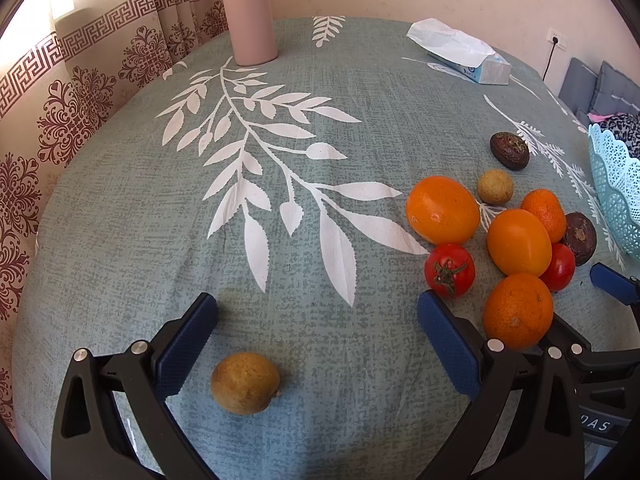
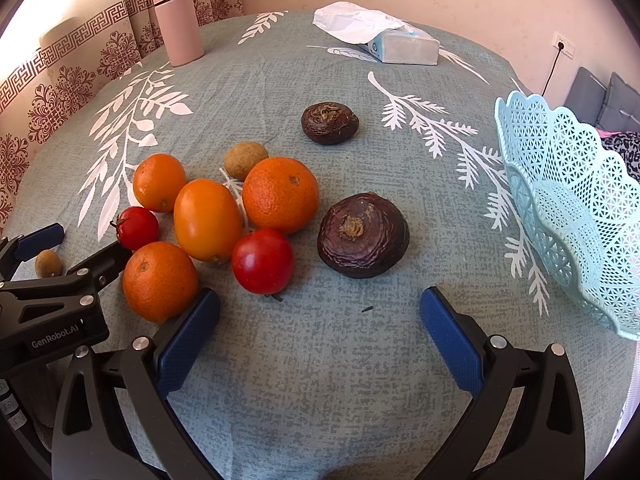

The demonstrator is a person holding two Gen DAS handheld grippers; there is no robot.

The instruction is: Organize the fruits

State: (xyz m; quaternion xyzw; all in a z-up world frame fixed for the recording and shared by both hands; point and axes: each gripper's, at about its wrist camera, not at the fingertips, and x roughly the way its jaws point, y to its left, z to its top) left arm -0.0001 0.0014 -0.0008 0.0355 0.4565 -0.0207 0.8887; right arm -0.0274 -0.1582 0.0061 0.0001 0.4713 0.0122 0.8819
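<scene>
My left gripper [image 1: 318, 312] stands open over the tablecloth, with a small brown-green round fruit [image 1: 245, 383] lying loose between its fingers, near the left one. A cluster of oranges [image 2: 280, 194], two red tomatoes [image 2: 262, 261] and a small tan fruit [image 2: 245, 160] sits to its right. My right gripper [image 2: 320, 308] is open and empty, just short of a dark purple fruit [image 2: 363, 235]. A second dark fruit [image 2: 329, 123] lies farther back. The light blue lattice basket [image 2: 568, 184] stands tilted at the right, nothing visible in it.
A pink tumbler [image 1: 249, 14] stands at the far left of the table [image 1: 320, 100], a tissue pack [image 2: 400, 46] at the far edge. Patterned curtains hang at the left. Grey cushions and a wall socket are beyond the basket.
</scene>
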